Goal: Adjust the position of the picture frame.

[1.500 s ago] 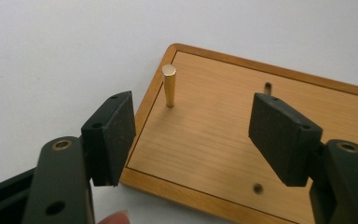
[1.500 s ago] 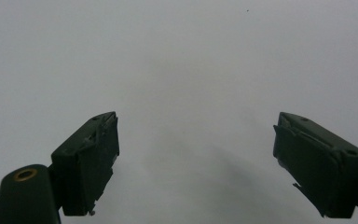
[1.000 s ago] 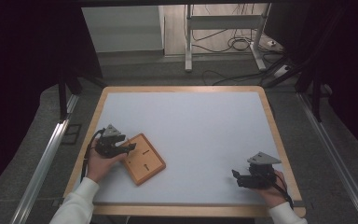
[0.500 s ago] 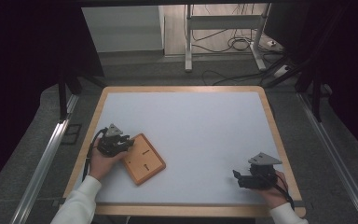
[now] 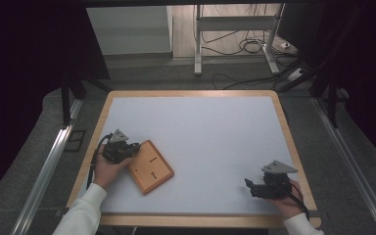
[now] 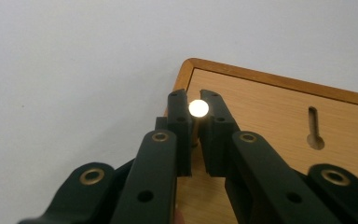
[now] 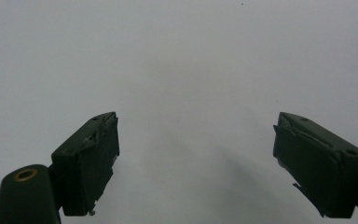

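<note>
Left claw (image 6: 195,109) has just been closing and now pinches a small pale peg (image 6: 198,108) at the wooden board's (image 5: 150,167) near corner; both hands stayed put. Right claw (image 7: 196,163) gapes open over bare white surface (image 5: 215,132), well apart from the board.

The left gripper (image 6: 195,108), jaws just closing, clamps a small pale knob (image 6: 198,108) at the wooden board's (image 6: 270,121) corner.

White tabletop (image 5: 200,132) framed by a light wooden rim (image 5: 191,93). Behind it, a grey floor with loose black cables (image 5: 245,46) around the legs of a metal stand (image 5: 235,36). Along either side, aluminium rails (image 5: 44,171).
</note>
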{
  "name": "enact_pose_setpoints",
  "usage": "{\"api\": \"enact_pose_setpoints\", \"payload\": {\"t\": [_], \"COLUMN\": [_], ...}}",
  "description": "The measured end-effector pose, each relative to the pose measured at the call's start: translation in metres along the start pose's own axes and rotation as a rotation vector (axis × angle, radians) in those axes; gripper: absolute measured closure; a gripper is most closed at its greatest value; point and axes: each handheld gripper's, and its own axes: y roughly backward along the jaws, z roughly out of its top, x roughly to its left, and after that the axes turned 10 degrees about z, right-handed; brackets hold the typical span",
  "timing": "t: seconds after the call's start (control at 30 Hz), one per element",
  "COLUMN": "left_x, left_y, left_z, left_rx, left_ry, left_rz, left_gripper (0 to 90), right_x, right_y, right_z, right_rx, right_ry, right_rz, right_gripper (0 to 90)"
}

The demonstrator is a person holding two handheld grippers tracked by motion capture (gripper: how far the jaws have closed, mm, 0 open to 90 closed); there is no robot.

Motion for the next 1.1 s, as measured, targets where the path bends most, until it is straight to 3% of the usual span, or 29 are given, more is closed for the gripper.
{"api": "enact_pose_setpoints", "payload": {"t": [0.33,0.67,1.1], "left_x": [0.001,-0.007,-0.024], "left_y": [0.002,0.006,-0.004], "left_z": [0.001,0.008,0.027], "left_rx": [-0.011,-0.027,-0.033], "left_ry": [0.019,-0.013,-0.054], "left_rz": [-0.011,-0.006,-0.039], "left_gripper": [83.7,83.6,83.4], "right_x": [-0.001,0.0,-0.002], "right_y": [0.001,0.0,0.0], "right_z": [-0.001,-0.001,-0.001], "right_rx": [-0.002,-0.001,0.002], "right_ry": [0.001,0.002,-0.004], "right_rz": [0.0,0.003,-0.002], "right_gripper": [14.6,14.7,14.6]}}
